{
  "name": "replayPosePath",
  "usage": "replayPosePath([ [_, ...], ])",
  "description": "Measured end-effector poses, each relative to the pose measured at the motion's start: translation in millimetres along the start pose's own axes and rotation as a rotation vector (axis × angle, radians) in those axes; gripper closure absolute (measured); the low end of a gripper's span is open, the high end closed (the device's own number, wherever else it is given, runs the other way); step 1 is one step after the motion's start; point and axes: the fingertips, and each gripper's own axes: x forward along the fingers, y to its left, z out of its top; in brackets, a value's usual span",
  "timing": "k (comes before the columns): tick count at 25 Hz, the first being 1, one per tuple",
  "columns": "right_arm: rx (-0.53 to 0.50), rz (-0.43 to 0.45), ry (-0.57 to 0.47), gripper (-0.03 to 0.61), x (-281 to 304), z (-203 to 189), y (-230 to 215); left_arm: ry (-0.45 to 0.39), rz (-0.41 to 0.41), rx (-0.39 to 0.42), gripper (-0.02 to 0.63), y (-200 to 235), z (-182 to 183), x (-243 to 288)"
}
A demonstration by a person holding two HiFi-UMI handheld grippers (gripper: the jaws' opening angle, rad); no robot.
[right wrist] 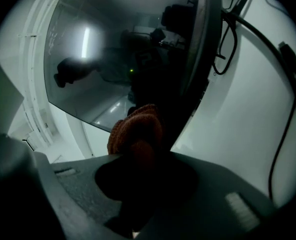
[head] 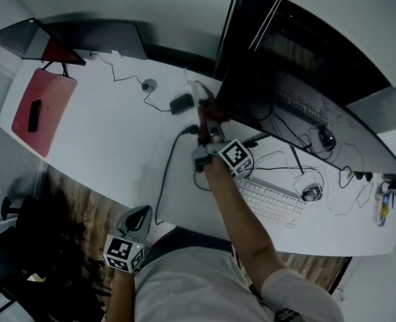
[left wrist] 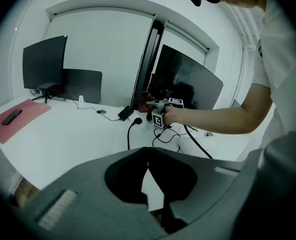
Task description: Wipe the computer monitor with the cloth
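Your right gripper [head: 206, 116] has its jaws clamped on the rust-coloured cloth [right wrist: 137, 129]. The cloth bunches out ahead of the jaw tips, right at the lower edge of the dark, curved monitor [right wrist: 112, 59] just beyond them. Your left gripper [left wrist: 148, 151] hangs low, close to your body. Its jaws are brought together with nothing between them, and the white counter [head: 110, 139] spreads out ahead of them.
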Motion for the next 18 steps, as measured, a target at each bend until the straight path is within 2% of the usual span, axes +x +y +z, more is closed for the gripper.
replayPosePath([
  [11, 0.012, -0.041, 0.047, 0.501, -2.9, -7.6, -29.5, 0.019, 0.017, -0.014, 0.604, -4.7, -11.9, -0.7],
  [18, -0.002, -0.112, 0.042, 0.502, -19.5, 2.3, -54.4, 0.021, 0.012, -0.014, 0.604, -11.7, -16.0, -1.6],
])
